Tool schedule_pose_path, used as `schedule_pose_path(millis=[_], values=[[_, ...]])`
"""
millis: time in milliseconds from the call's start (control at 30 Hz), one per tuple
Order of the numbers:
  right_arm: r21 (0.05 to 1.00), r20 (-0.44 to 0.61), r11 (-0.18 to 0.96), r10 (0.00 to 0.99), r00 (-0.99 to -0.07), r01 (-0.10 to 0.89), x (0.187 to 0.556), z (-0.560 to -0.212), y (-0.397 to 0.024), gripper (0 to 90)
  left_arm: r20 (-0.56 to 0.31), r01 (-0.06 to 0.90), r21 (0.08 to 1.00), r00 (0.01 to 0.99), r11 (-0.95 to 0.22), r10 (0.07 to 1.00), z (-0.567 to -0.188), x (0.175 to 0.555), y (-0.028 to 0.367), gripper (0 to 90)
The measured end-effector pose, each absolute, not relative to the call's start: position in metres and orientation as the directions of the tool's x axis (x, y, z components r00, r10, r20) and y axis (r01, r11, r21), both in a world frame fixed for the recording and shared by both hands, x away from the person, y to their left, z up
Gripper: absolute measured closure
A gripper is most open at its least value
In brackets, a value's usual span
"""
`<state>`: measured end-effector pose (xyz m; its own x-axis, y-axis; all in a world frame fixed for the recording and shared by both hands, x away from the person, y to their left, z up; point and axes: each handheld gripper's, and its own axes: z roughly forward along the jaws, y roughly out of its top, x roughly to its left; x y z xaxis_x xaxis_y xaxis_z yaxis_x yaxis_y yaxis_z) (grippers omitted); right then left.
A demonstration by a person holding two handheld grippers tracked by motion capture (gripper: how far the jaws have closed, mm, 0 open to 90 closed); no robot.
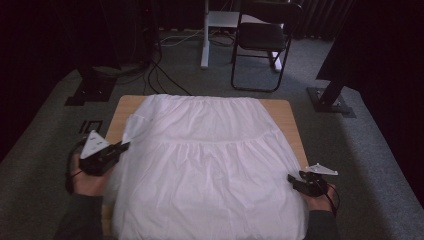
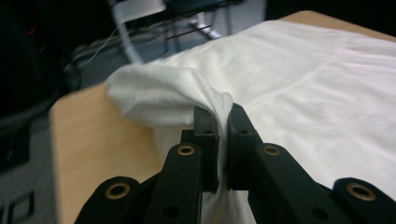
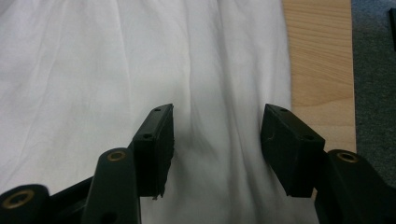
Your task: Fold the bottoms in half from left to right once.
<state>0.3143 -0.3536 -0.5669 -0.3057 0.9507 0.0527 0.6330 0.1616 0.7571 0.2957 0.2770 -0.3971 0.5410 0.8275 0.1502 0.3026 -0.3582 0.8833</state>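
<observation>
We see a white gathered skirt (image 1: pixel 210 165) spread flat over a wooden bench (image 1: pixel 285 112), covering almost all of its top, with the near hem hanging toward the person. The step in hand, as we judge it, is the start of a fold from the left side. The left tongs (image 1: pixel 122 146) are pressed together on the skirt's left edge, and in the left gripper view the pinched fold of cloth (image 2: pixel 187 93) bunches up above the jaw tips and stands raised off the bench (image 2: pixel 98 149). The left hand (image 1: pixel 87 182) sits at the bench's left side, the tongs pointing inward and slightly up toward the middle of the skirt.

The right tongs (image 1: pixel 291 181) lie low at the right near corner of the skirt, the right hand (image 1: pixel 320 200) behind them. In the right gripper view we see the right tongs (image 3: pixel 217 140) spread apart just above the cloth (image 3: pixel 93 70), with nothing gripped between them; bare bench (image 3: pixel 317 60) shows beyond the skirt's right edge.

We judge that the next move calls for carrying the lifted left edge across toward the right without dragging the rest. The right tongs could pin or take the near hem, so that the cloth stays square on the bench.
</observation>
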Motion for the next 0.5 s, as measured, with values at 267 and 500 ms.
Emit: schedule_pose_path(millis=[267, 500], values=[[0.76, 0.044, 0.166, 0.951, -0.305, 0.628, 0.313, -0.568, -0.353, 43.9, 0.289, 0.159, 0.822, 0.711, -0.547, 0.641, -0.389, 0.323, 0.141, 86.0], [0.763, 0.045, 0.165, 0.951, -0.305, 0.626, 0.313, -0.568, -0.353, 43.9, 0.238, 0.058, 0.841, 0.853, -0.538, 0.464, -0.398, 0.321, 0.031, 86.1]])
